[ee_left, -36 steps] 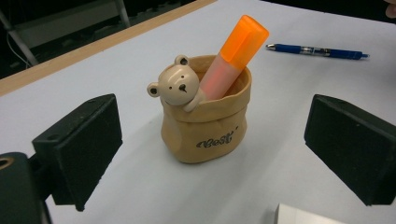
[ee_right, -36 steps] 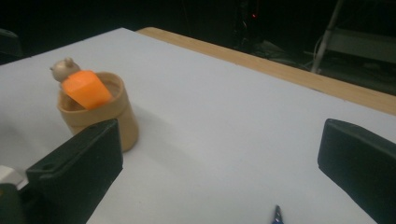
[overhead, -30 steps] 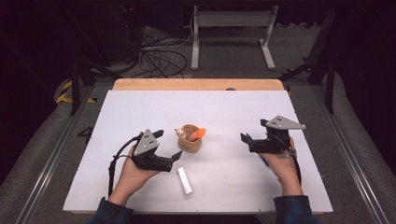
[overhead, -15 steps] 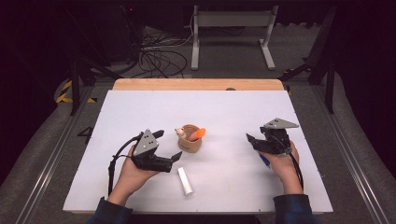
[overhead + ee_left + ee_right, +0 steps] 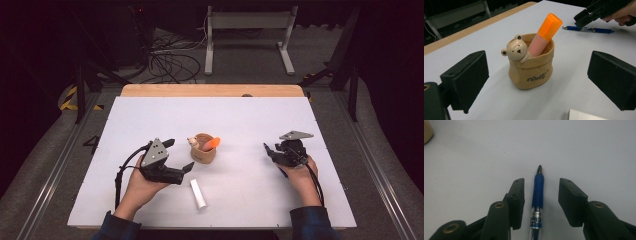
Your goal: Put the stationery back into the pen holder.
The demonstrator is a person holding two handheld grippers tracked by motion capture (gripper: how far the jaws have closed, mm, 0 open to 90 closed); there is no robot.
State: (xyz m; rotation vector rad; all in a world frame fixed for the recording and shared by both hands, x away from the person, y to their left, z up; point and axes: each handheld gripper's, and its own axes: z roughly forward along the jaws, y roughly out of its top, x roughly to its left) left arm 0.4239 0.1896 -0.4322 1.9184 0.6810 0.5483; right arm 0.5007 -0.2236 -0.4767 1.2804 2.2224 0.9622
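Right gripper view has my right gripper point(image 5: 541, 195) with its jaws just closing around, not yet pinching, the blue pen point(image 5: 537, 195) flat on the table point(image 5: 586, 150); light, stiff and likely slick, so I'd squeeze its rubber grip.

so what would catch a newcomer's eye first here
Probably the tan bear pot at mid-table, an orange highlighter sticking out of it, framed by the open left gripper. Next, the right gripper, whose jaws have just been closing, straddles a blue pen lying flat, not yet pinching it.
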